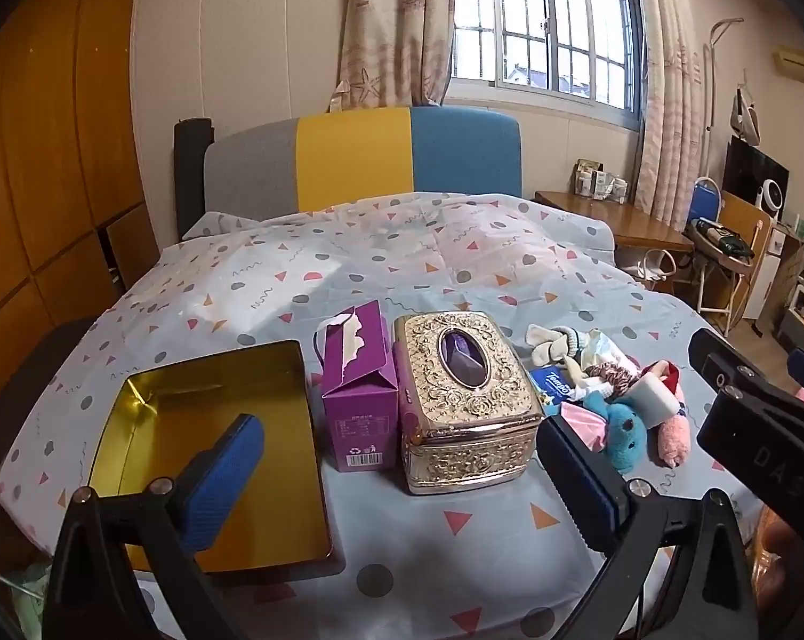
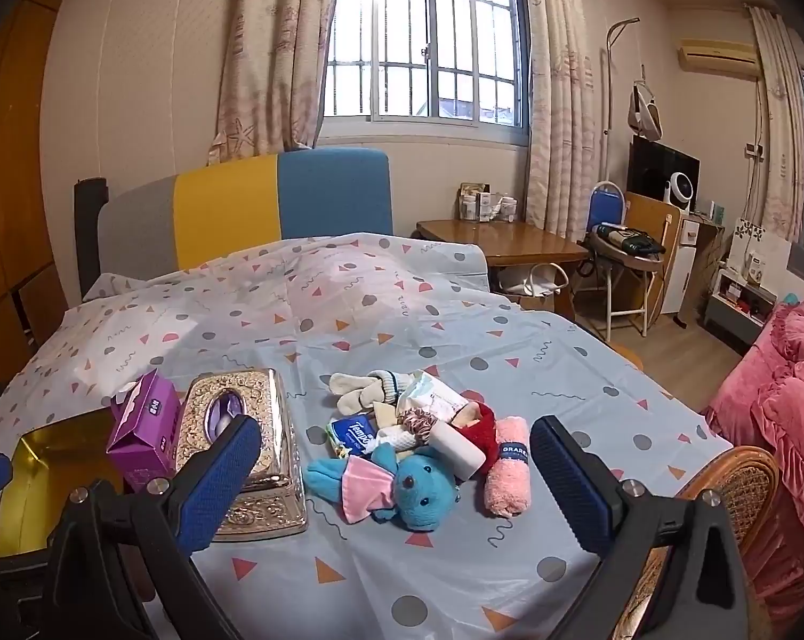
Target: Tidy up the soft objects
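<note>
The bench (image 2: 508, 560) carries a patterned cloth. At far left lies an open tin (image 1: 210, 426), gold inside, empty. Just right of it stands a purple box (image 1: 356, 400), top torn open. Touching its right side sits an ornate gold tissue box (image 1: 466, 400).

Right of the tissue box, a pile of soft objects (image 2: 418, 442) rests on the cloth: a blue bear (image 2: 420, 496) nearest, a pink towel roll (image 2: 508, 464) at the right edge, a tissue pack (image 2: 354, 434), a white mitten (image 2: 364, 386) at the far side.

Left tool (image 1: 402, 485): jaws fully apart, nothing between them, above the tin and tissue box. Right tool (image 2: 396, 485): jaws fully apart, gripping nothing, near side of the pile.
</note>
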The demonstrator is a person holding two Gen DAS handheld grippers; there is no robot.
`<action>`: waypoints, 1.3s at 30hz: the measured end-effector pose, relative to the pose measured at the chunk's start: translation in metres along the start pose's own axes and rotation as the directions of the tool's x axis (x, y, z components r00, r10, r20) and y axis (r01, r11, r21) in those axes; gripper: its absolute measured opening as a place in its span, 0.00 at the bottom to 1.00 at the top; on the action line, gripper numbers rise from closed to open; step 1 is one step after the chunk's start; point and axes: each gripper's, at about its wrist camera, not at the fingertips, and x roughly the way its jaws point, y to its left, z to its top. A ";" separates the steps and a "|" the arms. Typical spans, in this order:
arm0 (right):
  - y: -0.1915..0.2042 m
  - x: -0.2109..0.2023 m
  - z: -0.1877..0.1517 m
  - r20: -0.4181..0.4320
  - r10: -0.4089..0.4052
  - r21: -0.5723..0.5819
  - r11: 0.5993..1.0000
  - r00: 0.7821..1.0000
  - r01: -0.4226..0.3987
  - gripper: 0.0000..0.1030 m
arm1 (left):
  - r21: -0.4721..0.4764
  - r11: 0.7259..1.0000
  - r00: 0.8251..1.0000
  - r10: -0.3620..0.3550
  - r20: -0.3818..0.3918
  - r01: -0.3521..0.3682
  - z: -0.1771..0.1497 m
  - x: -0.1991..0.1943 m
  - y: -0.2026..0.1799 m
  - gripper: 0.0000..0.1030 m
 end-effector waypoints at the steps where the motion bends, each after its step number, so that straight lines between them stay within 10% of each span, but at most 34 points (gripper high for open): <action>1: -0.002 -0.001 0.000 0.000 0.000 0.000 1.000 1.000 0.000 1.00 | 0.000 1.000 1.000 0.000 -0.001 0.000 0.000 0.000 0.000 1.00; 39: 0.008 0.006 -0.004 -0.012 0.000 -0.011 1.000 1.000 0.000 1.00 | -0.013 1.000 1.000 0.001 -0.014 -0.002 -0.005 0.004 0.005 1.00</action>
